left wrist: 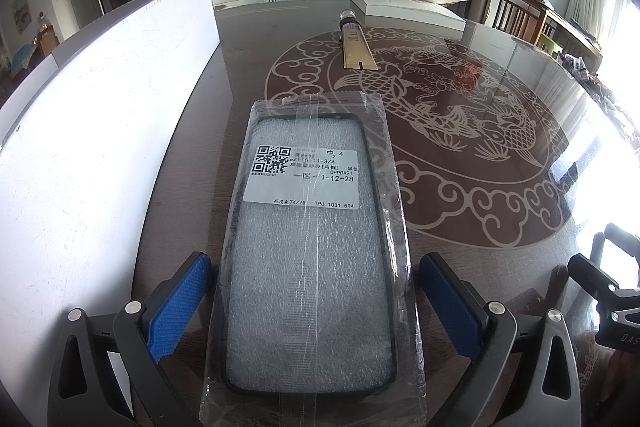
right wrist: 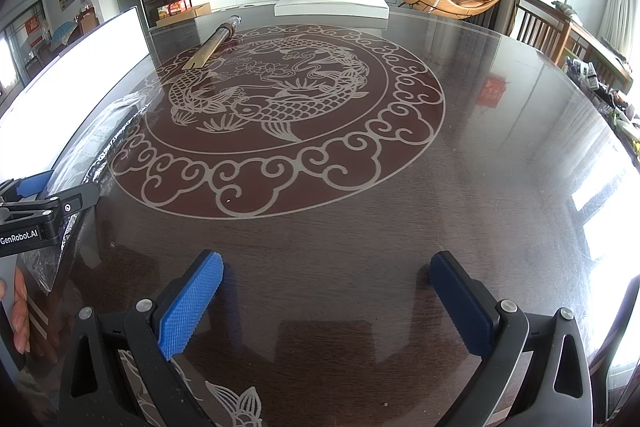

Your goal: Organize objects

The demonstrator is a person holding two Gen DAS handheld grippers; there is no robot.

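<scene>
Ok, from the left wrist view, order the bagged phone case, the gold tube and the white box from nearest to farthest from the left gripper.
1. Bagged phone case: lying between the open fingers of the left gripper, on the table.
2. Gold tube: farther up the table, slightly right of centre.
3. White box: at the far edge, behind the tube's cap end and to the right.

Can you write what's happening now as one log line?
left tongs: open, straddling bagged phone case | right tongs: open, empty | table
</scene>
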